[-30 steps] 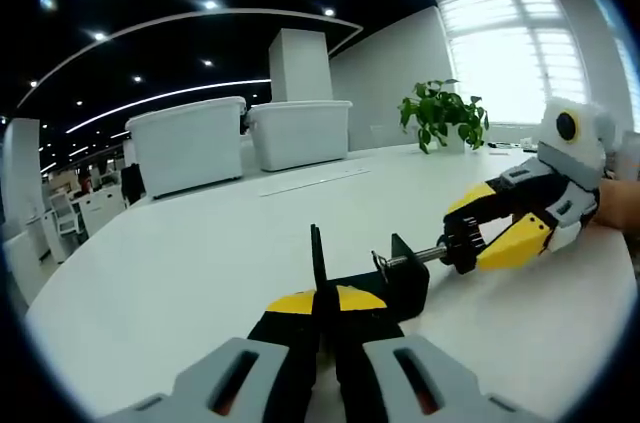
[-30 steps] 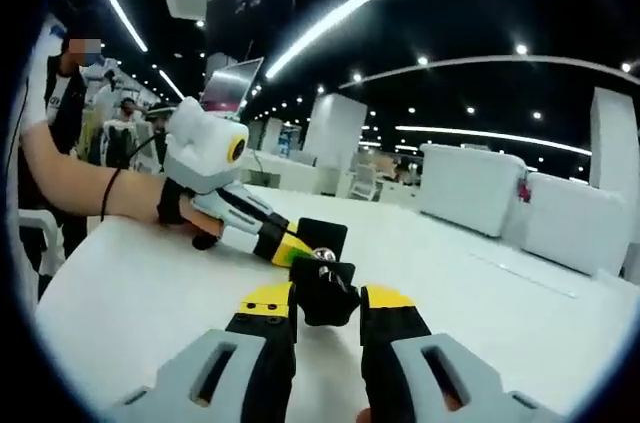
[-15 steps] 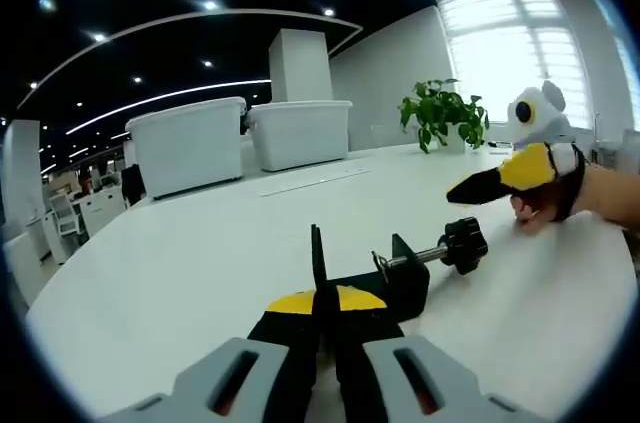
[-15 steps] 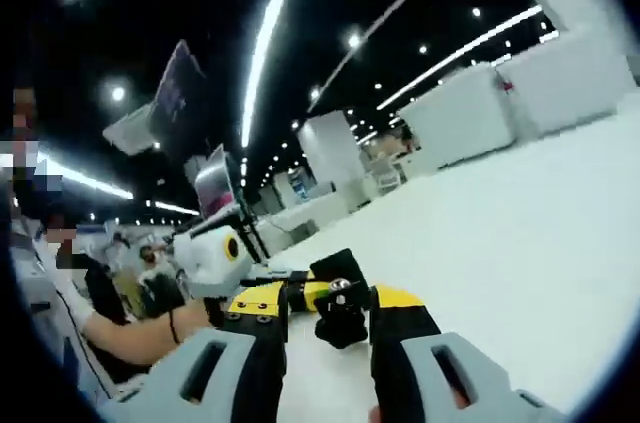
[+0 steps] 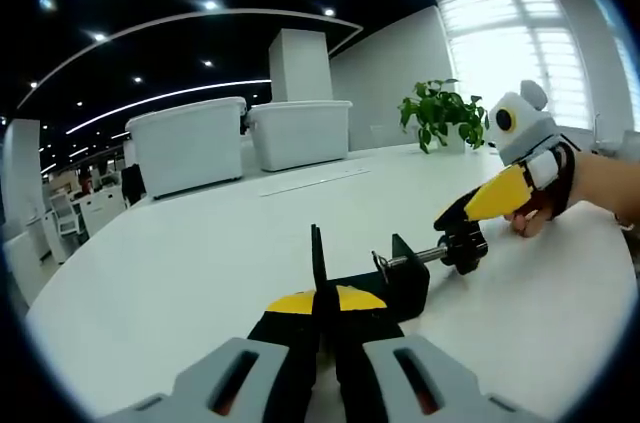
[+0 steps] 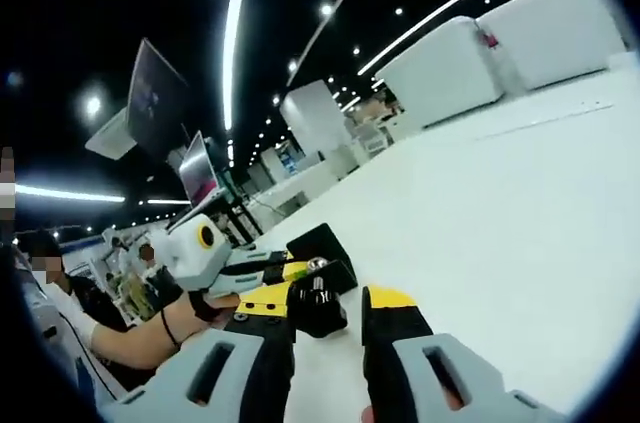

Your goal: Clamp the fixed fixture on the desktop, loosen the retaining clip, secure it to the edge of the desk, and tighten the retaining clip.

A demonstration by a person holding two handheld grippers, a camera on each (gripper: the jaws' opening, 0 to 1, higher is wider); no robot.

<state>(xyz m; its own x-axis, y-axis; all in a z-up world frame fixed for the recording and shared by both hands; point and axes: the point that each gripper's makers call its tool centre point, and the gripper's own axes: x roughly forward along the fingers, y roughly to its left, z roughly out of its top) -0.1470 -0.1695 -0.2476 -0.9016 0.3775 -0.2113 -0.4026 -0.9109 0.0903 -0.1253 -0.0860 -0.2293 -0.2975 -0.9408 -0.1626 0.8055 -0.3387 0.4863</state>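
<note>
A: Status entry. The white desk point(image 5: 180, 273) carries the black fixture point(image 5: 372, 283) well in from any edge. It lies on the surface and is not fitted to the rim.

B: So the mounting step has not been done?

A: Not yet, as far as I can judge. The first step looks complete: the left gripper point(image 5: 325, 318) has its jaws closed on the fixture's upright plate, pinning the body in place.

B: And the right gripper?

A: In the left gripper view the right gripper point(image 5: 462, 224) comes in from the right, its yellow tips at the knob point(image 5: 464, 244) on the end of the threaded screw point(image 5: 415, 258). In the right gripper view the knob point(image 6: 315, 305) sits between that gripper's own jaws point(image 6: 330, 311).

B: Clamped on it?

A: Probably. The jaws stand close on either side of the knob, but the view is tilted and I cannot confirm that the pads bear on it.

B: What stage is this, then?

A: The loosening stage, by my reading. A fair length of screw shows between the knob and the body, but I cannot read the clip opening. Moving the fixture to the desk edge and retightening remain.
</note>
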